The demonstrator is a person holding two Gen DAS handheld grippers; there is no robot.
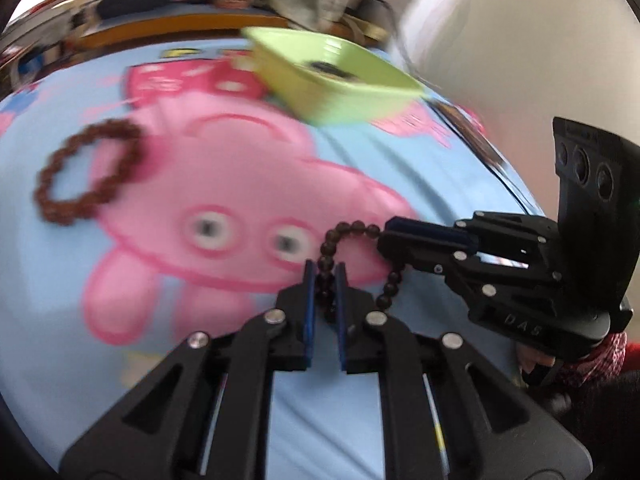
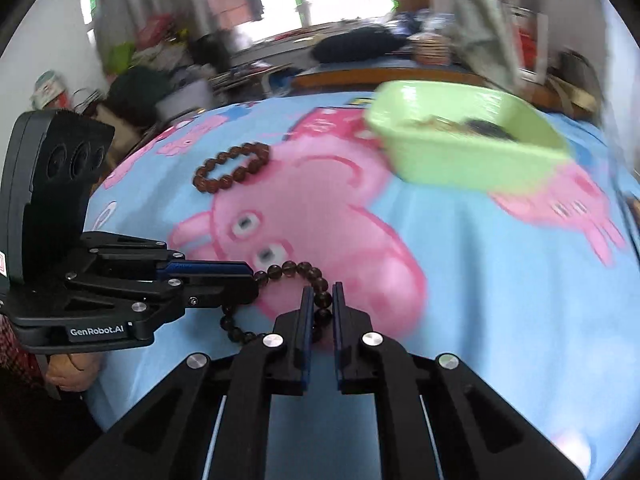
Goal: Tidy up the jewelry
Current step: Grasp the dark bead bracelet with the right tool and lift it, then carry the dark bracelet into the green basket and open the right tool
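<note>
Together, the left tool [image 1: 324,270] and right tool [image 2: 320,290] each pinch the dark bead bracelet [image 1: 352,228] between them above the blue cartoon blanket [image 1: 224,360], with a brown bead bracelet [image 2: 232,168] and green bowl [image 2: 468,160] lying farther off.

A light-blue blanket [image 1: 400,168] printed with big pink cartoon pigs is covering the whole surface, its folds running toward the near edge; an orange wooden edge [image 2: 400,74] is showing beyond its far side; 1 reddish-brown bead bracelet [image 2: 232,168] is lying flat as a closed ring on the blanket, overlapping the top of the largest pig's head; 1 light-green plastic basin [image 2: 472,160] is sitting on the blanket farther back and well apart from the bracelet, holding some dark items too blurred to identify.
</note>
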